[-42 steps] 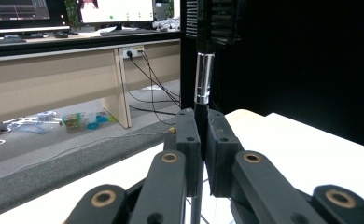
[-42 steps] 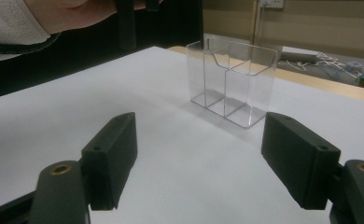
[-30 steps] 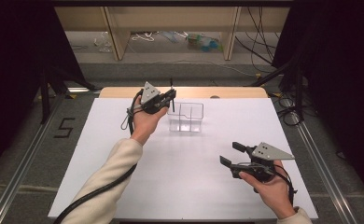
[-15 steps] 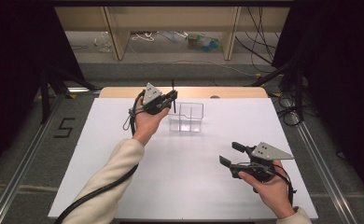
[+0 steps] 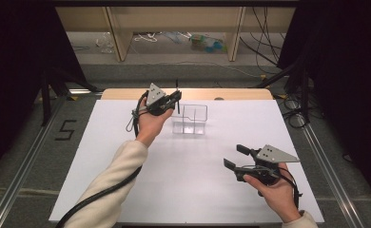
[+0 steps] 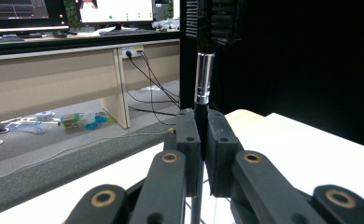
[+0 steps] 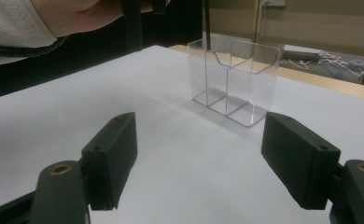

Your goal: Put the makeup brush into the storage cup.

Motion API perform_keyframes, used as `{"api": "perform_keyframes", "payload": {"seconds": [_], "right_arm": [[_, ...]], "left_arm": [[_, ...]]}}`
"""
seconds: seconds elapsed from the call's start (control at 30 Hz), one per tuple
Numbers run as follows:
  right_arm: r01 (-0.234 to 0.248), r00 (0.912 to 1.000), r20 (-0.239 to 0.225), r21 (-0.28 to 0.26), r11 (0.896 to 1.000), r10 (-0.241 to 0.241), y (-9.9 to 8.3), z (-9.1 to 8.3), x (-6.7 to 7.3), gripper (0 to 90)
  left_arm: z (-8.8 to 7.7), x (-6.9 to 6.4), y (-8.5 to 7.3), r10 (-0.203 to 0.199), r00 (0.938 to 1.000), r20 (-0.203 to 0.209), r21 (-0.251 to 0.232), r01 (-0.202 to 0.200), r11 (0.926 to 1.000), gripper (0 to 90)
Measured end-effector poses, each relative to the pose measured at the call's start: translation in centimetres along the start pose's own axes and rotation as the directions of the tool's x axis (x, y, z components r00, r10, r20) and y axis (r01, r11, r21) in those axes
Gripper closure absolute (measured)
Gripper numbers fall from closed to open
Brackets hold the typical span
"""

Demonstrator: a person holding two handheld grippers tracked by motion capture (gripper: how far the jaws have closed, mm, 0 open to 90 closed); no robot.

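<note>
Left tool (image 5: 172, 100) up at the far side of the white table (image 5: 126, 190), pinched tight on a thin black brush with a shiny silver band (image 6: 202, 84). Brush standing straight up between the two black jaws, bristle end on top, lower end hanging down past the jaws. In the high view, brush (image 5: 177, 95) just above the left edge of the clear plastic box with small rooms inside (image 5: 189, 118), close to its left room; cannot tell if the tip is touching the box. In the right gripper view, thin black stick of the brush (image 7: 206, 23) seen over the back left corner of the clear box (image 7: 231, 81).

Right tool (image 5: 233, 156) near the front right of the table, well apart from the box, jaws wide open, holding nothing, pointing toward the box.

Box standing upright on the table, near the far edge, in the middle.
</note>
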State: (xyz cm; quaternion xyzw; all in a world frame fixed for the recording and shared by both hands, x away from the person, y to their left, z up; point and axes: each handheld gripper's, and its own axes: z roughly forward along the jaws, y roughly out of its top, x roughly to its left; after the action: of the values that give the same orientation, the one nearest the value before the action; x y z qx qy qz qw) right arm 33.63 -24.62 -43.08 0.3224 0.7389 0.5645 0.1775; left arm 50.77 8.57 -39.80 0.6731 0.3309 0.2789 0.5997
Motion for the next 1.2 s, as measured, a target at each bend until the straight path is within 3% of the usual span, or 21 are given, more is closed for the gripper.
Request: {"api": "perform_keyframes", "payload": {"seconds": [0.3, 0.37, 0.9, 1.03, 1.07, 1.13, 1.2], "right_arm": [[0.004, 0.9999, 0.009, 0.020, 1.000, -0.004, 0.1, -0.1, 0.0, 28.1], [-0.002, 1.0000, -0.002, -0.004, 1.000, 0.002, 0.0, 0.1, 0.0, 28.1], [-0.004, 1.0000, -0.003, -0.003, 1.000, 0.004, -0.1, 0.1, 0.0, 28.1], [0.000, 1.0000, -0.003, -0.003, 1.000, 0.000, -0.1, 0.1, 0.0, 28.1], [0.031, 0.9993, 0.022, 0.018, 0.999, -0.032, 0.0, -0.1, -0.1, 28.1], [0.032, 0.9992, 0.023, 0.018, 0.999, -0.032, 0.0, -0.1, -0.1, 28.1], [0.001, 1.0000, -0.002, -0.003, 1.000, -0.001, -0.1, 0.1, 0.0, 28.1]], "left_arm": [[-0.1, 0.2, -0.3, -0.004, 1.0000, -0.007, 0.002, 0.004, 1.0000, 85.1], [-0.1, 0.2, -0.4, 0.000, 1.0000, -0.007, 0.001, 0.000, 1.0000, 85.1], [-0.1, 0.4, -1.0, -0.009, 0.9999, -0.013, -0.005, 0.009, 0.9999, 85.0], [-0.1, 0.4, -1.2, -0.013, 0.9998, -0.014, -0.005, 0.013, 0.9999, 85.0], [-0.1, 0.5, -1.3, -0.012, 0.9998, -0.015, -0.004, 0.012, 0.9999, 85.0], [-0.1, 0.4, -1.3, -0.019, 0.9997, -0.014, -0.005, 0.019, 0.9998, 85.0], [-0.1, 0.5, -1.3, -0.010, 0.9999, -0.014, -0.005, 0.009, 0.9999, 85.1]]}}
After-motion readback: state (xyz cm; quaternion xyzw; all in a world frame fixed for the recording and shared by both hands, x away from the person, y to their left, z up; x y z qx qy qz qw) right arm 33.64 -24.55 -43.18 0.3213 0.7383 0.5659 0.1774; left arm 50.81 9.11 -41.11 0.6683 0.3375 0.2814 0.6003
